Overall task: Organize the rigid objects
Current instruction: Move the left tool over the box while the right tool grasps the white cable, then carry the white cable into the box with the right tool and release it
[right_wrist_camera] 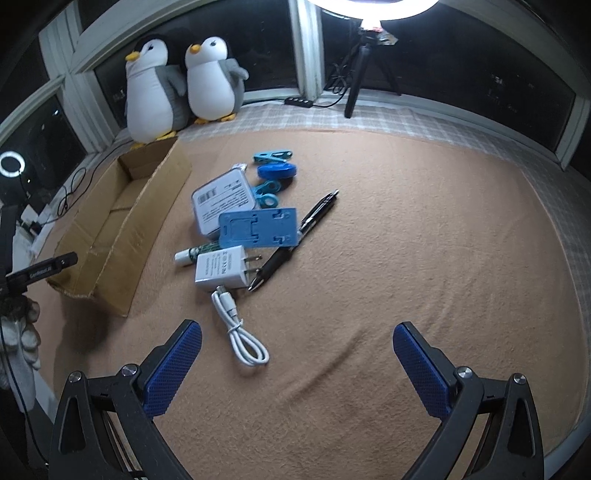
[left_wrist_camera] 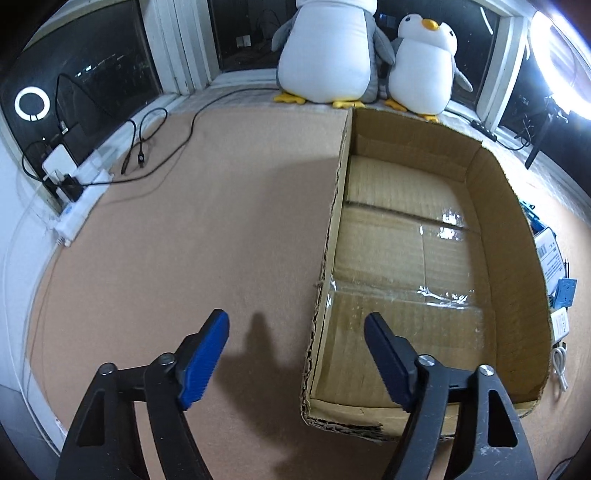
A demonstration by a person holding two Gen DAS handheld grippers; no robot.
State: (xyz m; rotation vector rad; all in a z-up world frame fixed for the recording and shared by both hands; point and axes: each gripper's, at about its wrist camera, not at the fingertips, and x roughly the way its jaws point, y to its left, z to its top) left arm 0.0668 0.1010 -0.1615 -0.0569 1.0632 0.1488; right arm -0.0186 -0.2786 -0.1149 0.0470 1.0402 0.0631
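Straddling corrugated cardboard box point(left_wrist_camera: 424, 236) wall, left gripper point(left_wrist_camera: 295, 354) released; right gripper point(right_wrist_camera: 297, 363) released.

- My view: tan blanket point(right_wrist_camera: 369, 258) over checked sheet point(right_wrist_camera: 480, 125)
- dark windows point(right_wrist_camera: 443, 66), white frames
- ring light point(right_wrist_camera: 373, 5) on tripod point(right_wrist_camera: 354, 85)
- two plush penguins point(left_wrist_camera: 369, 55) at sill

A tan blanket point(right_wrist_camera: 406, 240) carries a cardboard box point(right_wrist_camera: 122, 236) at nine o'clock and, at centre, a white charger point(right_wrist_camera: 218, 271), coiled cable point(right_wrist_camera: 240, 336), blue plate point(right_wrist_camera: 258, 227), pens point(right_wrist_camera: 317, 210) and clips point(right_wrist_camera: 271, 157).
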